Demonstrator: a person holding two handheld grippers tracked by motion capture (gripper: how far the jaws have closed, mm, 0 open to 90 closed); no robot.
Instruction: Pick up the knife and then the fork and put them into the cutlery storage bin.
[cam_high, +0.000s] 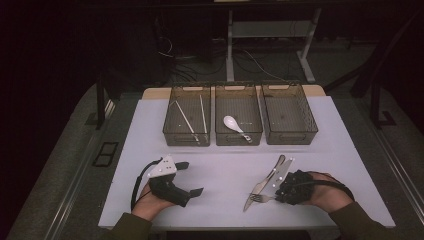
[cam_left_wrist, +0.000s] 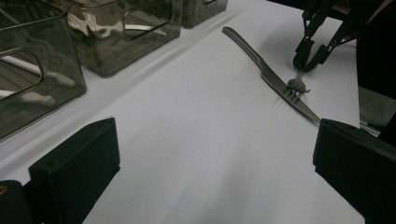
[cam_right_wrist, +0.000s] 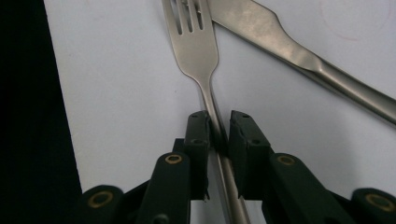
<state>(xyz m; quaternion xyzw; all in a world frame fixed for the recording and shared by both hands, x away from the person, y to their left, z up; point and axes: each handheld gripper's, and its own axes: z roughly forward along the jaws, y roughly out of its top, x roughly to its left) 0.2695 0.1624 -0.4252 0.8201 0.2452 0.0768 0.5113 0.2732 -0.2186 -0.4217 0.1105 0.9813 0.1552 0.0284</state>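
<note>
A steel fork (cam_high: 257, 198) lies on the white table (cam_high: 220, 175) at the front right, its tines resting over the blade of a steel knife (cam_high: 265, 181). My right gripper (cam_high: 276, 196) is low over the table, and in the right gripper view its pads (cam_right_wrist: 201, 133) pinch the fork's handle (cam_right_wrist: 212, 100) just behind the head, with the knife (cam_right_wrist: 280, 39) crossing beyond. The left gripper view shows that same grip (cam_left_wrist: 308, 58) on the fork (cam_left_wrist: 296, 84) from afar. My left gripper (cam_high: 191, 178) rests at the front left, jaws wide open (cam_left_wrist: 215, 144) with bare table between them.
Three smoky translucent bins stand in a row at the back. The left bin (cam_high: 170, 131) holds chopsticks (cam_high: 186, 119), the middle bin (cam_high: 238, 138) holds a white spoon (cam_high: 234, 125), and the right bin (cam_high: 311, 125) holds nothing. The table's front edge runs just below both hands.
</note>
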